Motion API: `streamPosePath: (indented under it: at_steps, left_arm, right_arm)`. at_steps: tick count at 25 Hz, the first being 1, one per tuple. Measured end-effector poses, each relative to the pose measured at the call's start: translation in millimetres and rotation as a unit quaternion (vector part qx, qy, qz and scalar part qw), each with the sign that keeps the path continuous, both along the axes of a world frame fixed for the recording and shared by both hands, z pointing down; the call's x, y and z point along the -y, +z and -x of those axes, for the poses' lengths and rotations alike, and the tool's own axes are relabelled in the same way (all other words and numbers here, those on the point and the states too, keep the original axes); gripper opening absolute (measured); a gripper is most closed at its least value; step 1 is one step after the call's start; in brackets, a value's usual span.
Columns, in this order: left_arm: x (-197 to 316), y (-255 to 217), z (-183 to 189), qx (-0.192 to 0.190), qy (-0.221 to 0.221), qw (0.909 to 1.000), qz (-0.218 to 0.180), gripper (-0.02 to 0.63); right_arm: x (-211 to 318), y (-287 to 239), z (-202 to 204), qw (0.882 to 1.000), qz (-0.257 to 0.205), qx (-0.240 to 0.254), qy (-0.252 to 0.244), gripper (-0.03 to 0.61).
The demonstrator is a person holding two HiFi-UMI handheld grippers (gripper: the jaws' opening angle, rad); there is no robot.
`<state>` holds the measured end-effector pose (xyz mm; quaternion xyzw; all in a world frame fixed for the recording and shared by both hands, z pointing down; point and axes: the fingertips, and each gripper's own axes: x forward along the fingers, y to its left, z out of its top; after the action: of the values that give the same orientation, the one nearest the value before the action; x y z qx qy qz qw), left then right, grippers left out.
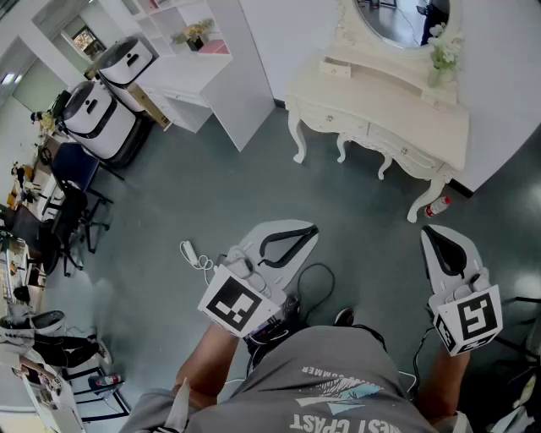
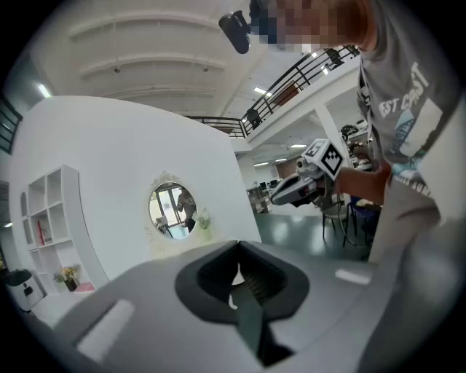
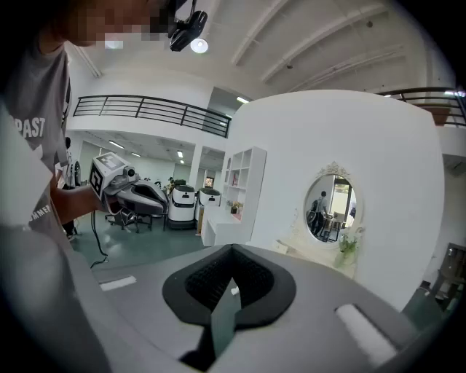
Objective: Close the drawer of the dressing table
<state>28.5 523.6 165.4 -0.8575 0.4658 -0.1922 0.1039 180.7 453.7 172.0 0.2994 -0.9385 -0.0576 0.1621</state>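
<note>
The person stands on the grey floor (image 1: 211, 194) w/ 1 hand-held gripper in each hand. Both are held out in front, low, tipped a bit down.

Left hand-held gripper (image 1: 309, 230): its 2 jaws are pressed together, tip to tip, w/ nothing between them. It is not touching anything.

Right hand-held gripper (image 1: 429, 231): same, 2 jaws together w/ nothing in them, up in the air.

The dressing table (image 1: 397, 106) is in front of the person & a bit to the right, by the white wall. It is cream w/ curly legs. It is well apart from both hand-held grippers. On top are an oval mirror (image 1: 397, 21) & a little vase w/ flowers (image 1: 441, 55). A small drawer (image 1: 336, 68) in the raised top part, left of the mirror, looks pulled out a bit. The 2 wide drawers in the front look pushed in, but it is hard to be sure from up here.

A red & white bottle (image 1: 437, 206) lies on the floor just beside the table's right front leg. A white cord (image 1: 193, 252) lies on the floor near the left hand-held gripper. Far left are a white shelf (image 1: 228, 76) & 2 white & black machines (image 1: 106, 118).
</note>
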Motion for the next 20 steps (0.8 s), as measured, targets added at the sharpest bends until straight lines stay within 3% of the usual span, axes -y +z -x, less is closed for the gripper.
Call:
streamPosePath:
  at_steps: [20]
  left_arm:
    - [-15, -6, -37, 0.017, -0.034, 0.9993, 0.0, 0.003]
  right_arm:
    - [9, -4, -25, 0.999, 0.01, 0.032, -0.038, 0.002]
